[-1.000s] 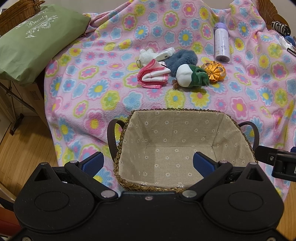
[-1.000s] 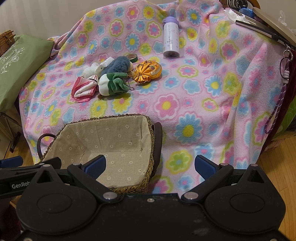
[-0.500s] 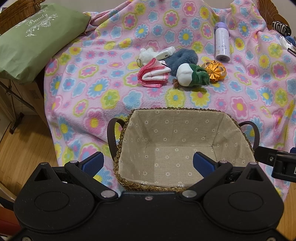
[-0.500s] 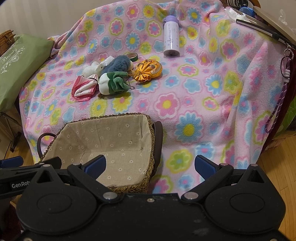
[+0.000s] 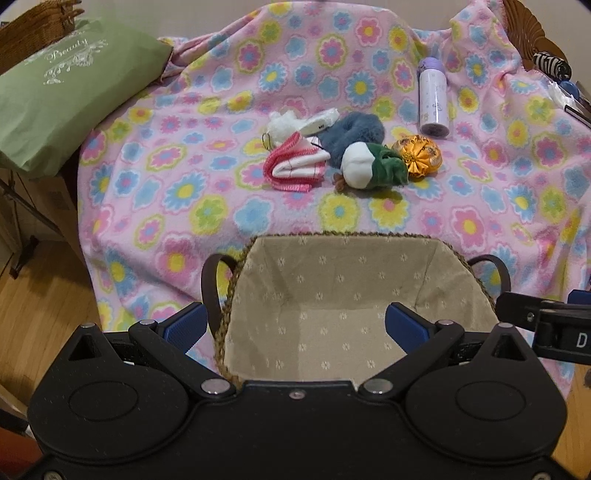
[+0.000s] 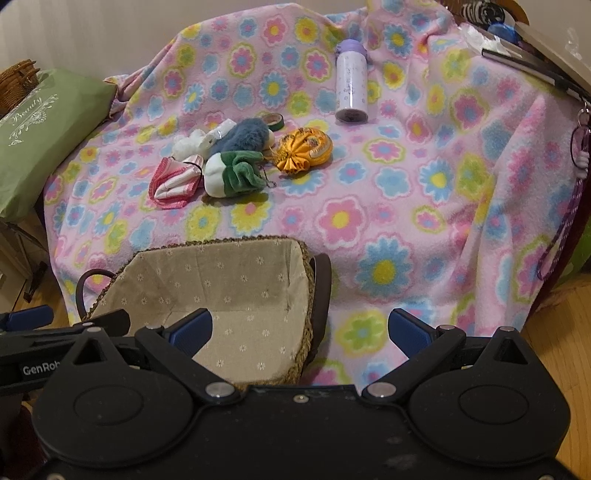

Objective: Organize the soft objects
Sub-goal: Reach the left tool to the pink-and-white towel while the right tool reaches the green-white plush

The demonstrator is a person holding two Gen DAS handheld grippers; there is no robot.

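1. Left tool [image 5: 295, 325]: jaws spread wide, nothing between the blue pads, poised over the near half of the basket.
2. Right tool [image 6: 300, 328]: jaws equally wide and empty, straddling the basket's right rim and the blanket beside it.
3. Woven basket [image 5: 334, 233]: dark loop handles at each end, beige lining printed with small daisies; nothing inside it. It sits on the near edge of the blanket.
4. Soft items, clustered well beyond the basket, each touching its neighbour:
   - pink-edged folded cloth [image 5: 295, 166]
   - white fluffy toy [image 5: 282, 123] with a keyring
   - blue-grey furry piece [image 5: 351, 131]
   - white-and-green plush [image 5: 371, 168]
   - orange fabric pouch [image 5: 419, 155]
5. Small roll of tape [image 6: 274, 120], just behind the furry piece.
6. Lilac bottle [image 5: 434, 98], upright, apart from the cluster on the right.
7. Surface: pink fleece blanket [image 5: 184, 192] with multicoloured flowers, draped to hang over the front; what lies beneath is hidden.
8. Room: green cushion [image 5: 55, 99] lettered "Beauty" at left, a wicker hamper [image 5: 40, 22] behind it, wooden floor [image 5: 37, 314] below.
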